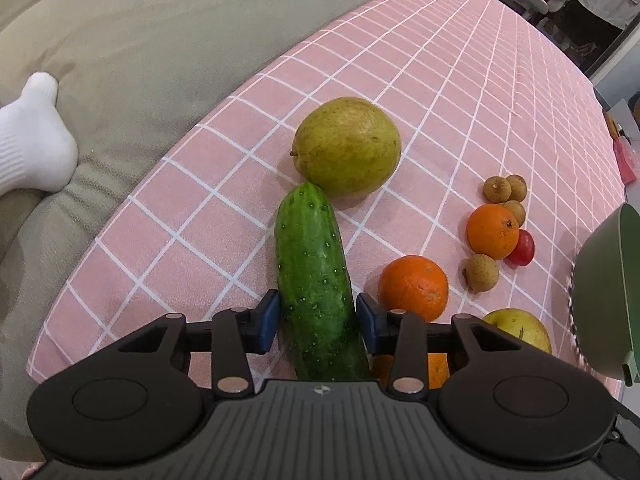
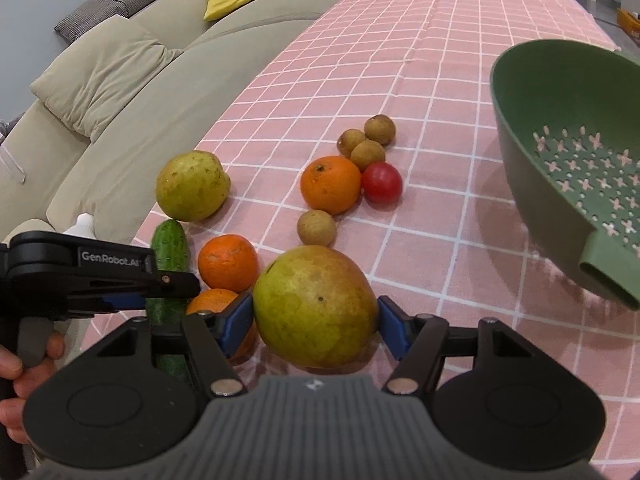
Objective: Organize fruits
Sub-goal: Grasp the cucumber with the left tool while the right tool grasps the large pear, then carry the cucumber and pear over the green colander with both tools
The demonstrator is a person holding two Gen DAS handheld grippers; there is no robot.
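Left gripper clamped on cucumber, lying on pink checked tablecloth. Right gripper clamped on near pear, beside oranges. Farther off: second pear, longans, red fruit. Right: tilted green colander.

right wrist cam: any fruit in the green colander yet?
No. The green colander shows only its bare perforated bottom, while the oranges, longans and other fruit lie on the pink checked cloth.
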